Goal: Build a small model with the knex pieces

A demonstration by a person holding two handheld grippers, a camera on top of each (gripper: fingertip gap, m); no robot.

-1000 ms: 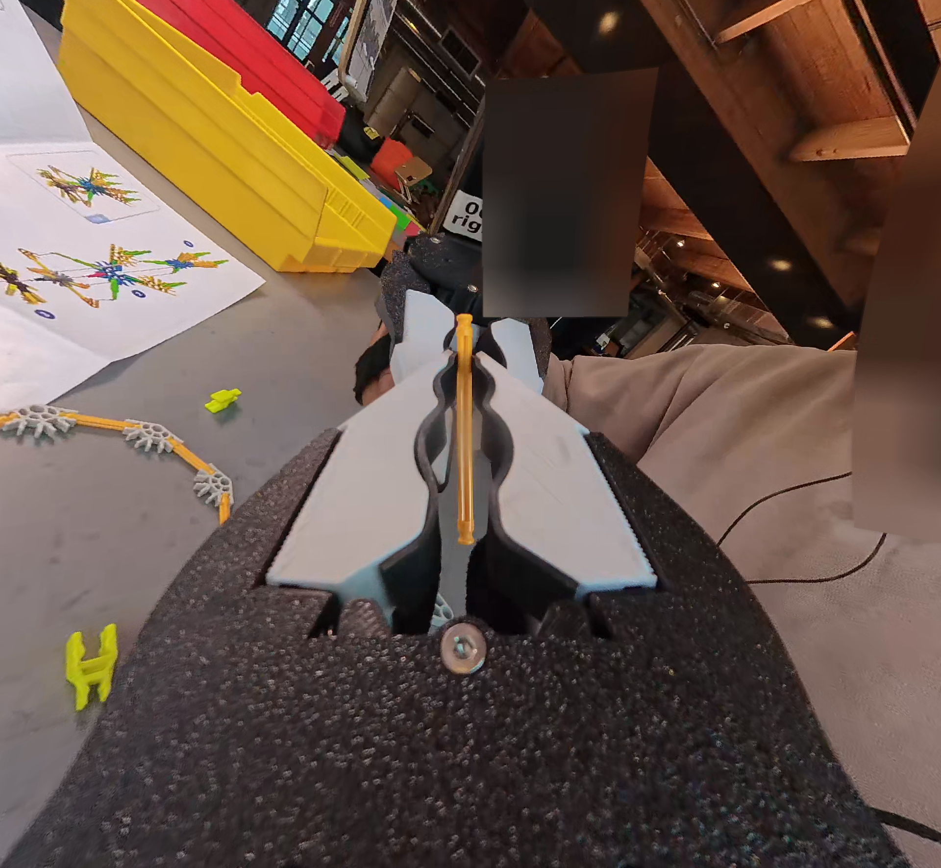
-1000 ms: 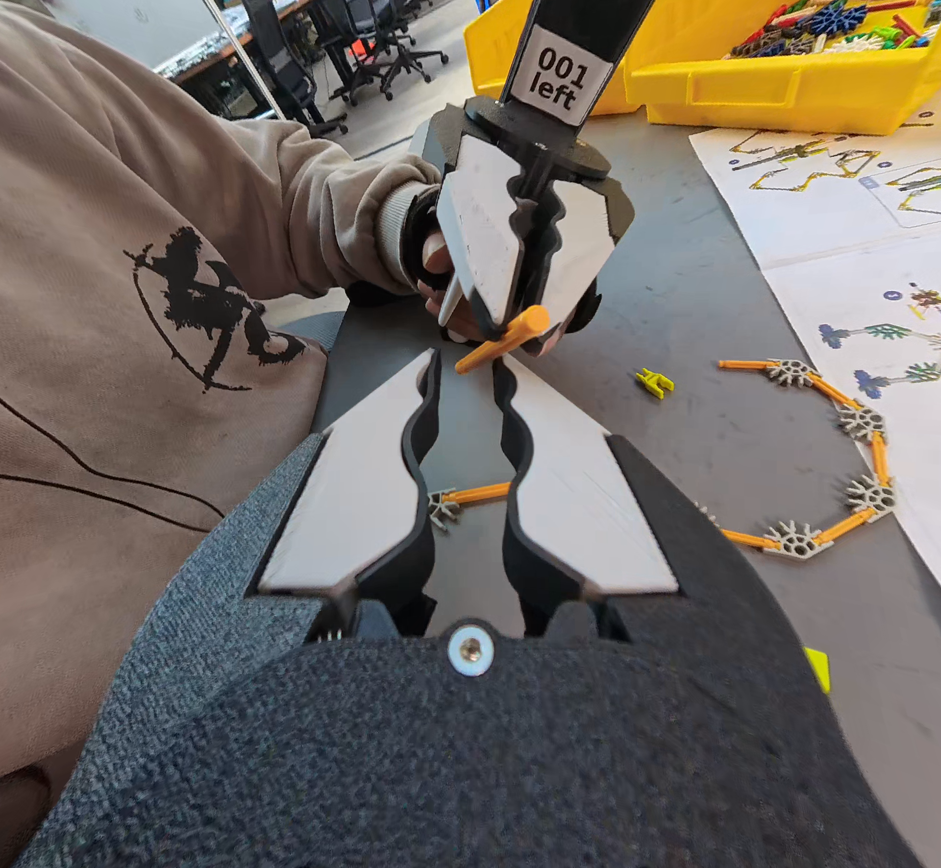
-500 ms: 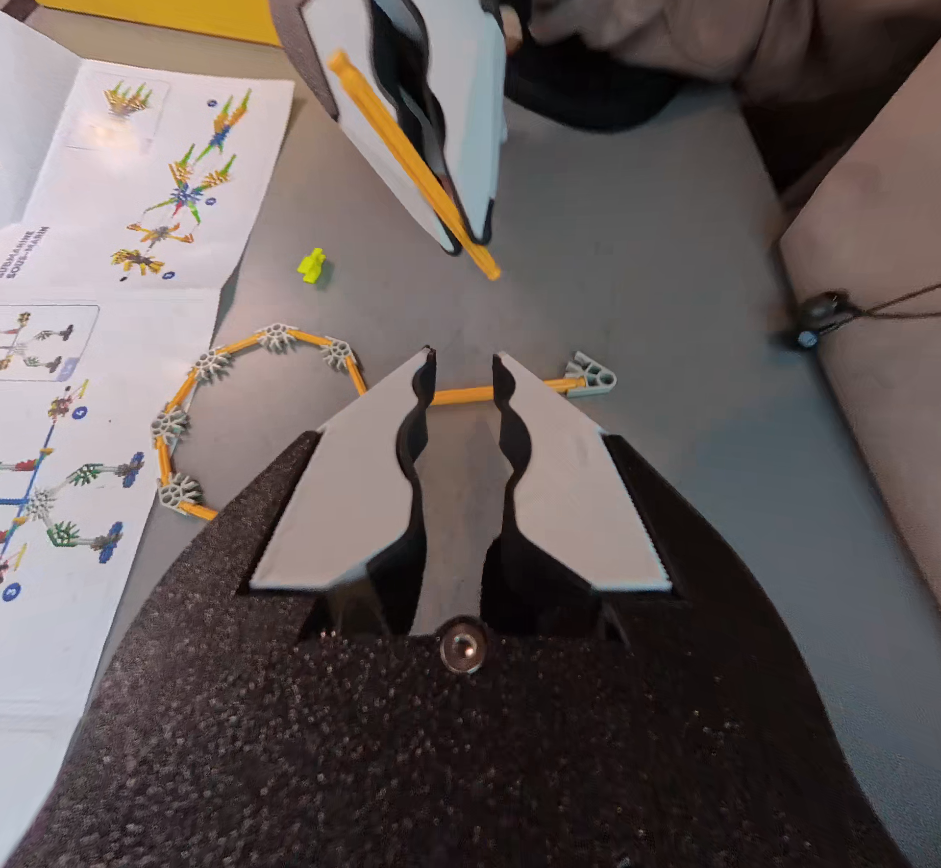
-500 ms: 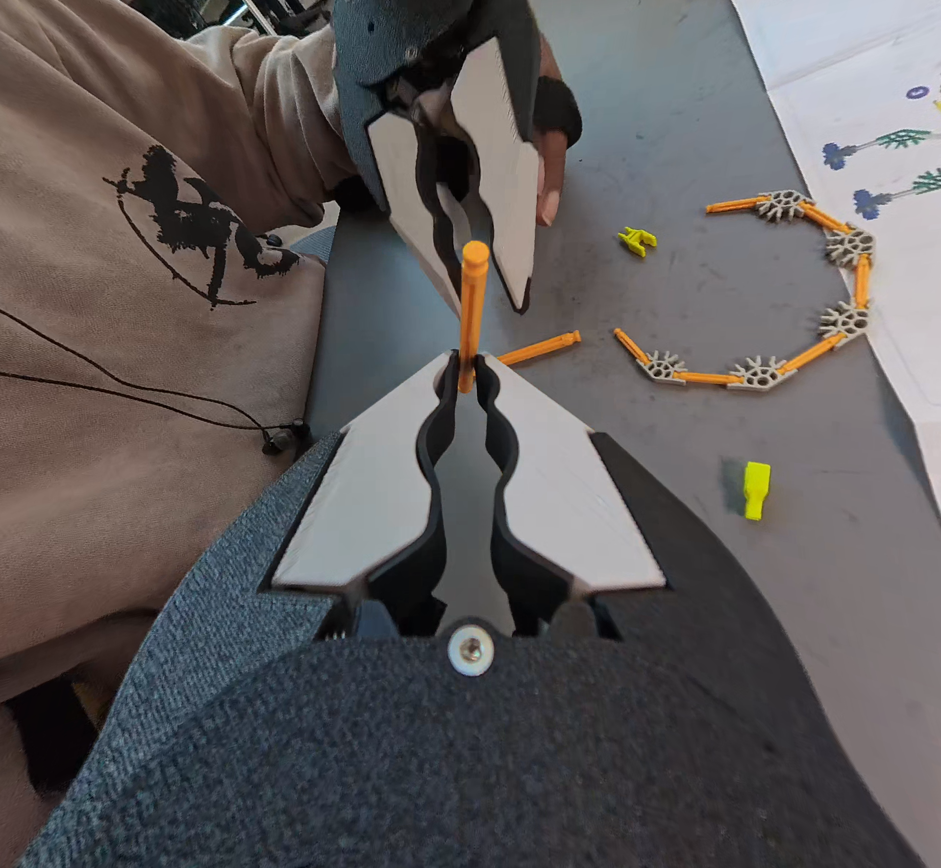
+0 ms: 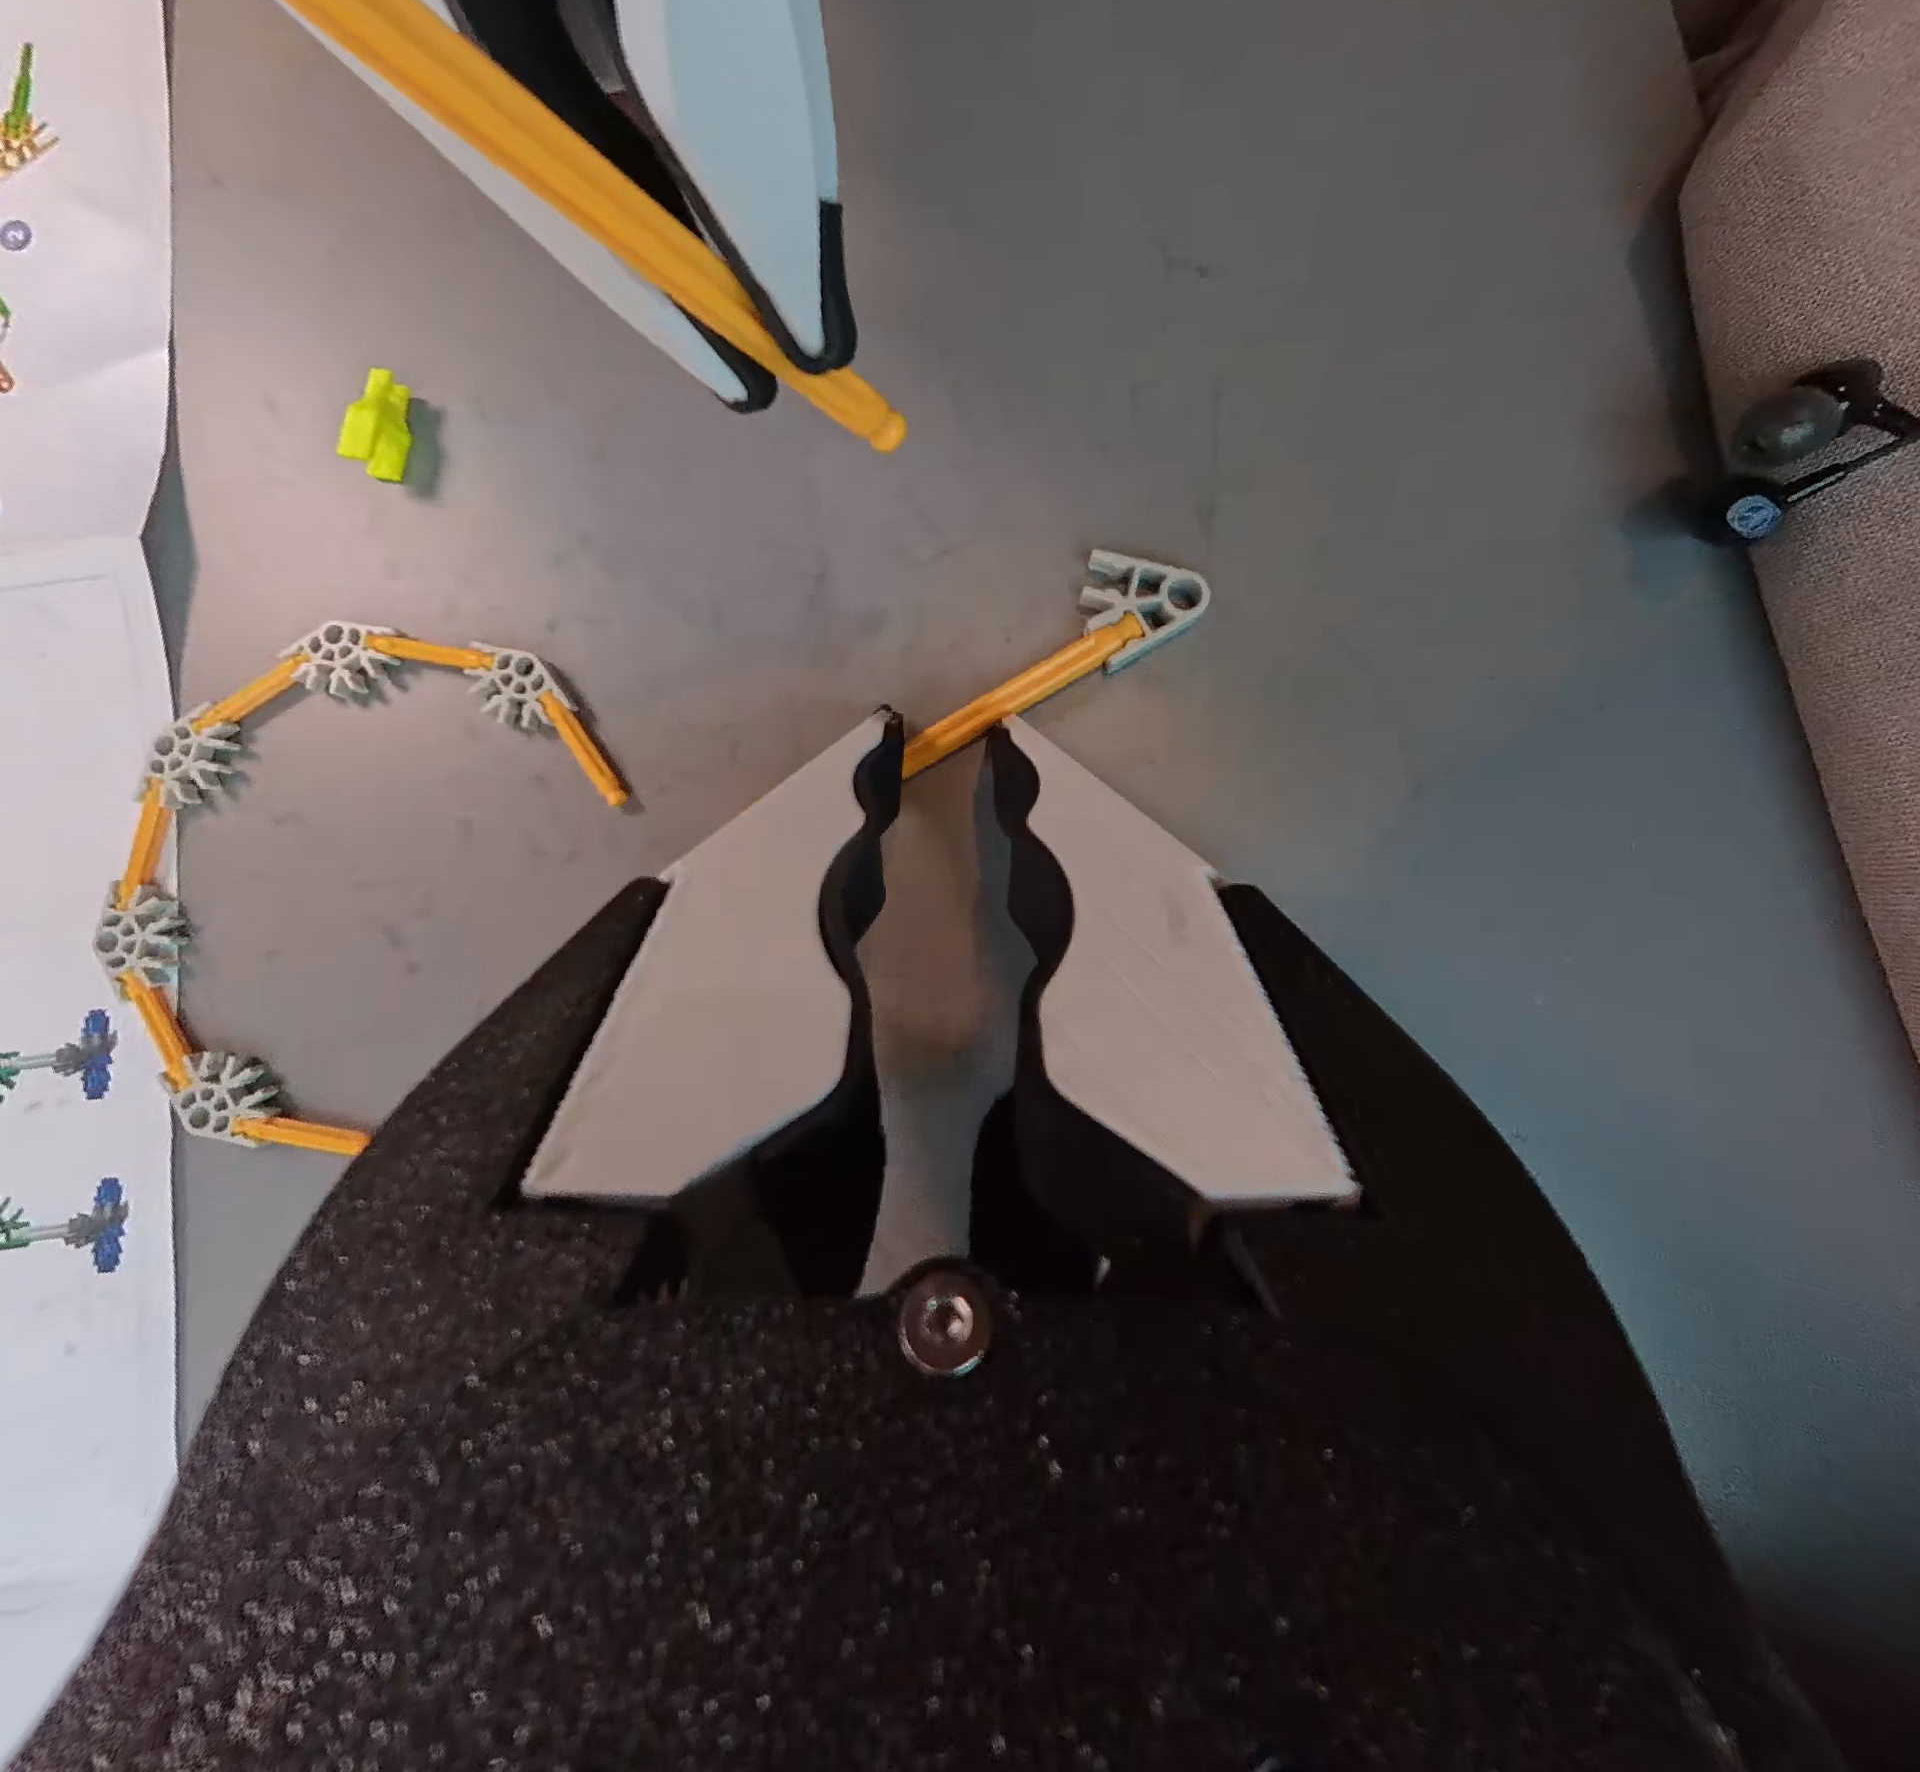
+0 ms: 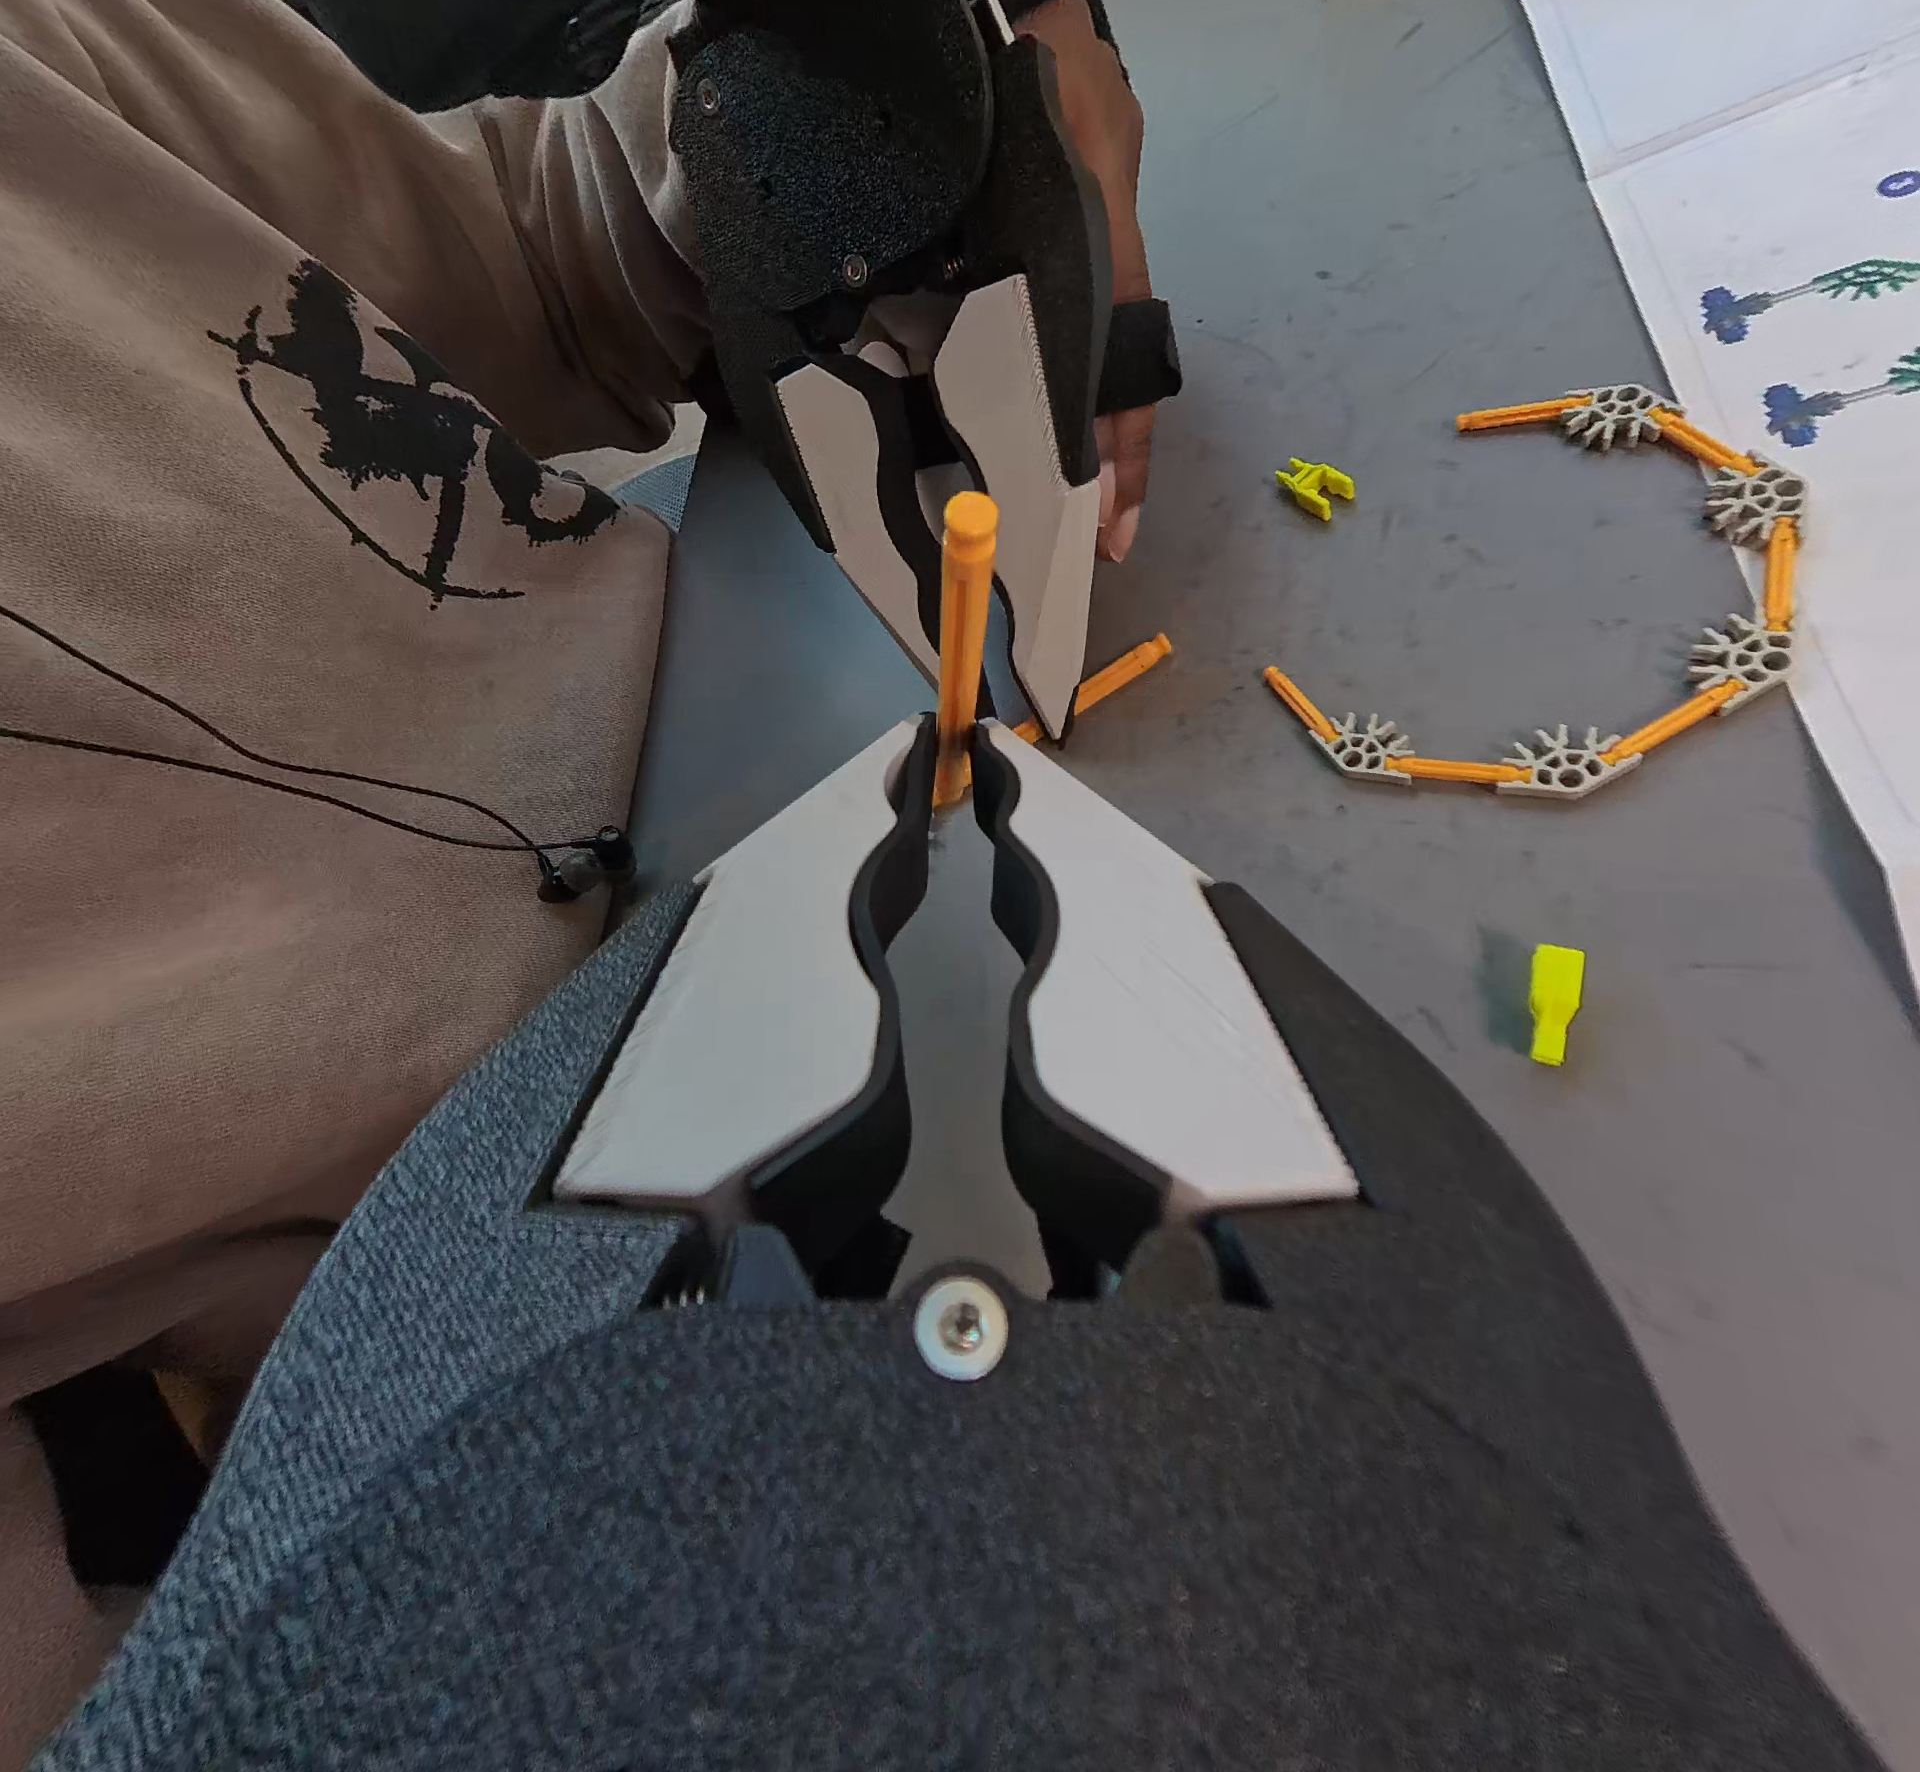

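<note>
My left gripper (image 5: 940, 727) is open, its tips low over the grey table (image 5: 1299, 268). It straddles an orange rod (image 5: 1013, 699) that lies flat and is plugged into a small grey connector (image 5: 1148, 605). My right gripper (image 6: 951, 735) is shut on a second orange rod (image 6: 961, 621), which stands up out of its tips. In the left wrist view the right gripper (image 5: 790, 377) hangs just beyond, with that rod (image 5: 499, 112) slanting through it. The right wrist view shows the left gripper (image 6: 987, 683) over the lying rod (image 6: 1117, 668).
A curved chain of orange rods and grey snowflake connectors (image 5: 156, 933) (image 6: 1756, 501) lies beside a white instruction sheet (image 5: 73, 1410) (image 6: 1766, 8). Small yellow-green pieces (image 5: 379, 439) (image 6: 1314, 486) (image 6: 1555, 1000) lie loose. A person's beige sweatshirt (image 6: 260, 579) and an earbud (image 5: 1787, 434) border the table edge. Across from one pair of fingers to the other is roughly 7 cm.
One second ago my left gripper held the orange rod; it passed to my right gripper, which shut on it. My left gripper opened and dropped to the rod with the grey connector.
</note>
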